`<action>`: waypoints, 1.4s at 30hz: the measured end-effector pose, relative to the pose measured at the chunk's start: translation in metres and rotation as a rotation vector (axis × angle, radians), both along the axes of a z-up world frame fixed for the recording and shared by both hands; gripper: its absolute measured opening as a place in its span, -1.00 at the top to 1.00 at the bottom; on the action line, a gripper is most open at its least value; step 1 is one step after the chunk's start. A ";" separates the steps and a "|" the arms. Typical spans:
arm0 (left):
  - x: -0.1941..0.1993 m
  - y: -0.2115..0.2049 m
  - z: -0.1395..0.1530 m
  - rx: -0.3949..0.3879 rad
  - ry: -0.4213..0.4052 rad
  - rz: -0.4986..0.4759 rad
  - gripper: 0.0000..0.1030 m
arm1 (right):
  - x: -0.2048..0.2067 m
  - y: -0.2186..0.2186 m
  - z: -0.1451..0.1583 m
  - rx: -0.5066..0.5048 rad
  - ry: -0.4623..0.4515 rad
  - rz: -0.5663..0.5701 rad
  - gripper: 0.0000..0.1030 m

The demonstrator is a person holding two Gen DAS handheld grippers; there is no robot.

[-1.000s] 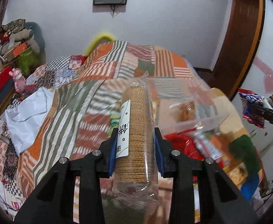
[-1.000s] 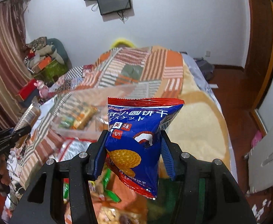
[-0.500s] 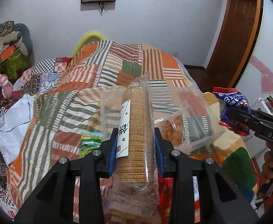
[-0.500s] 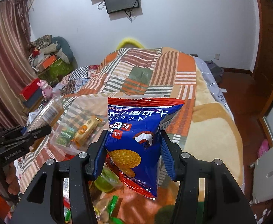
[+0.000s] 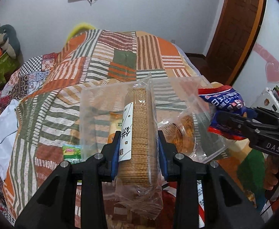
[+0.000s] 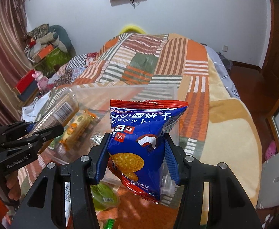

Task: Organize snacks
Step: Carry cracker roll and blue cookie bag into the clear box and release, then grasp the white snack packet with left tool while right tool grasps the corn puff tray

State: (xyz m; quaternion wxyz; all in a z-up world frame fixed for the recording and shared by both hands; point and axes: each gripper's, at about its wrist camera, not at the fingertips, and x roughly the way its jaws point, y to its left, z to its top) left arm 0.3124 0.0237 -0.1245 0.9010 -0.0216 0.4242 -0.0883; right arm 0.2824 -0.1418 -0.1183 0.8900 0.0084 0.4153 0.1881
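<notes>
My left gripper [image 5: 138, 152] is shut on a clear-wrapped sleeve of round crackers [image 5: 139, 133], held upright over a clear plastic bin [image 5: 93, 103] on the bed. My right gripper [image 6: 136, 158] is shut on a blue and red biscuit bag [image 6: 141, 133] just in front of the same bin [image 6: 120, 93]. In the left wrist view the right gripper [image 5: 240, 122] and its bag [image 5: 225, 103] hover at the bin's right side. The right wrist view shows the left gripper [image 6: 42, 128] with the cracker sleeve [image 6: 57, 110] at the bin's left. Inside the bin lie a yellow-orange snack pack [image 6: 76, 127] and a tub of cookies [image 5: 183, 131].
A patchwork blanket [image 5: 120, 57] covers the bed. Loose snacks lie near me: a green packet [image 5: 71, 150], a green cup [image 6: 103, 196], red wrappers. White cloth [image 5: 0, 133] lies at the left. A wooden door [image 5: 235, 28] stands at the right, clutter and a pink toy [image 6: 41, 80] at the left.
Both grippers moved forward and down toward the clear bin, which now fills more of each view. The two grippers have drawn closer together. Both grips are unchanged.
</notes>
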 end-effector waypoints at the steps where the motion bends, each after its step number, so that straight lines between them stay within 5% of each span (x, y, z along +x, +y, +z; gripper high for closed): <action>1: 0.002 0.000 -0.002 -0.004 0.006 -0.005 0.32 | 0.000 0.001 -0.001 -0.009 0.001 0.001 0.04; 11: 0.009 0.002 -0.010 -0.041 0.021 -0.054 0.31 | 0.004 0.010 -0.008 -0.061 0.045 -0.009 -0.02; 28: -0.050 0.004 0.032 -0.013 -0.054 -0.026 0.24 | -0.051 -0.006 0.022 -0.080 0.011 -0.017 -0.22; 33: -0.085 -0.002 0.039 0.020 -0.069 -0.010 -0.09 | -0.081 -0.016 0.029 -0.069 0.002 -0.016 -0.31; 42: -0.143 -0.011 0.032 0.033 -0.027 0.020 -0.30 | -0.124 -0.030 0.018 -0.032 0.033 -0.001 -0.42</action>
